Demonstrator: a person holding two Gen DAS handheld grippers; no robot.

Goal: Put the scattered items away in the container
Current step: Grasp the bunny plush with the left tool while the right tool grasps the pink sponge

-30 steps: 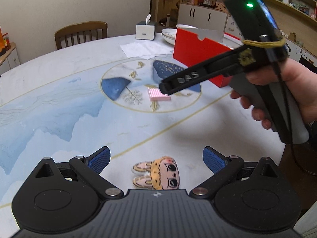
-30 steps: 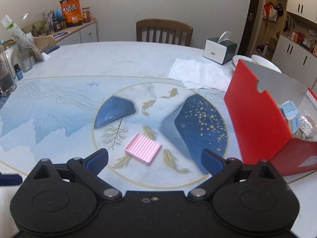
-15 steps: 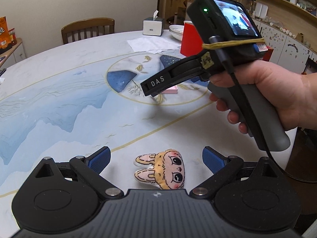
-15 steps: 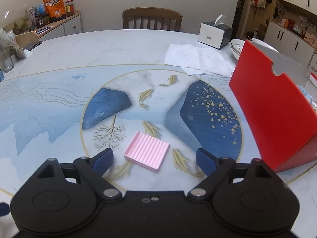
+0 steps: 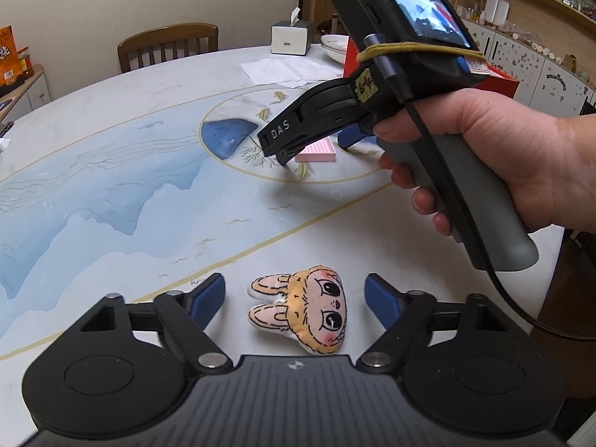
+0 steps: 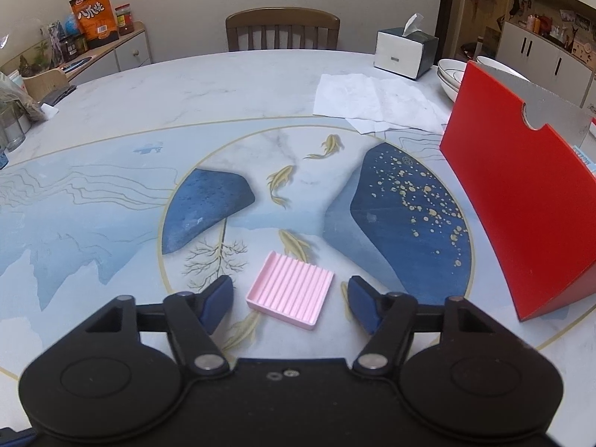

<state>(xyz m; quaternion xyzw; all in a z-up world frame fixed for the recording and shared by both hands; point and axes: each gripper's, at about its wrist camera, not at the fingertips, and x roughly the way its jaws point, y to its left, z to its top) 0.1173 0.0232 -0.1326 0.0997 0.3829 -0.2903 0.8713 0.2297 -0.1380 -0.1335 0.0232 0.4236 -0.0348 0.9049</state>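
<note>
The pink ridged tray (image 6: 289, 293) lies flat between the blue pads of my right gripper (image 6: 291, 301), a gap showing on each side, so nothing presses on it; those jaws have just been closing and now stand at a middling width around it. It sits inside the gold-ringed circle painted at the middle of the table (image 6: 223, 85), just beside a painted gold fish. My left gripper (image 5: 295, 301) frames the plush bunny-eared face (image 5: 302, 314) in the same way: the toy lies on its side between my two pads, clear of both, near the table's edge closest to me. These jaws too have just been closing and are still fairly wide, holding nothing. From the left wrist I see my right hand (image 5: 495, 156) wrapped round the grey handle of the right gripper (image 5: 313, 147), its black fingers angled down at the pink ridged tray (image 5: 316, 151). Toward the table's right edge stands the red container (image 6: 514, 216), its tall red wall with a notch cut in the top, small items just visible inside it. Past it, near the far right edge, are stacked white bowls (image 6: 452, 74), a tissue box (image 6: 406, 52) and a creased white paper sheet (image 6: 372, 100). A wooden chair (image 6: 282, 28) stands at the far edge.
</note>
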